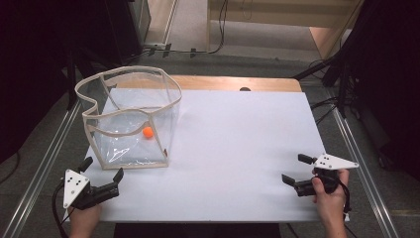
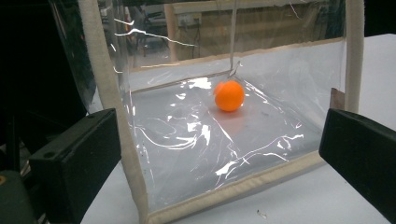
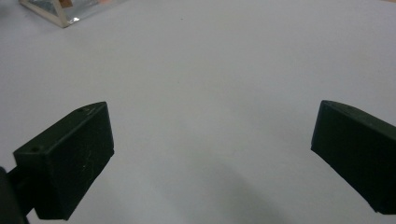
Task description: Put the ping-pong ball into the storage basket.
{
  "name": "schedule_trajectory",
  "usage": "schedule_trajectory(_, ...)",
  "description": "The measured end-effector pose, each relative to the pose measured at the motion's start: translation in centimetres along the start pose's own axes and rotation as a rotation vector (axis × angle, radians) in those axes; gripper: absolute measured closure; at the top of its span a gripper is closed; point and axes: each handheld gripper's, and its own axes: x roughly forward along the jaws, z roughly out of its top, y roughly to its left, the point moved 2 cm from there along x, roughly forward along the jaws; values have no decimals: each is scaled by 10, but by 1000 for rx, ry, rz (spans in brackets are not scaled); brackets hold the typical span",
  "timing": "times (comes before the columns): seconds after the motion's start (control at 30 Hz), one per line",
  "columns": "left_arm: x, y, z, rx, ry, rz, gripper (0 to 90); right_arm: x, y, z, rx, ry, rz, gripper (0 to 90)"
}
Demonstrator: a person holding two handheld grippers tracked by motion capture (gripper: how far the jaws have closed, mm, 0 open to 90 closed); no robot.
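White rectangular tabletop (image 1: 237, 148) on wooden desk (image 1: 233, 83), grey carpet floor (image 1: 277, 64) at 12 o'clock, dark surroundings

White table top (image 1: 233, 148), wooden strip (image 1: 233, 83) at far edge.

table (image 1: 237, 148) runs forward from the person's edge. bag (image 1: 130, 119) stands on the table's far-left part, upright, mouth open upward. ball (image 1: 147, 132) lies inside the bag on its floor, toward the bag's right side, near the inner seam. left gripper (image 1: 103, 168) sits at the near-left corner, just before the bag's near edge, not touching it; in the left gripper view the bag (image 2: 224, 140) stands between the jaws and beyond them, ball (image 2: 229, 95) behind its near wall. right gripper (image 1: 293, 169) lies at the near-right, well apart from the bag, over bare table (image 3: 210, 84); bag corner (image 3: 60, 11) far off at upper left.
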Motion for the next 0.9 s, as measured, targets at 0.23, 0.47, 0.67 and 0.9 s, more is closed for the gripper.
schedule_trajectory(0.23,0,0,0,0,1,0,0,-4,-4,-6,6,2,-4,0)
schedule_trajectory(0.47,0,0,0,-1,0,-1,0,-10,-8,-13,22,-18,-19,0)
schedule_trajectory(0.67,0,0,0,-5,-3,-3,0,-16,-12,-22,48,-55,-35,0)
schedule_trajectory(0.9,0,0,0,-2,-2,-5,0,-27,-16,-27,64,-97,-70,0)
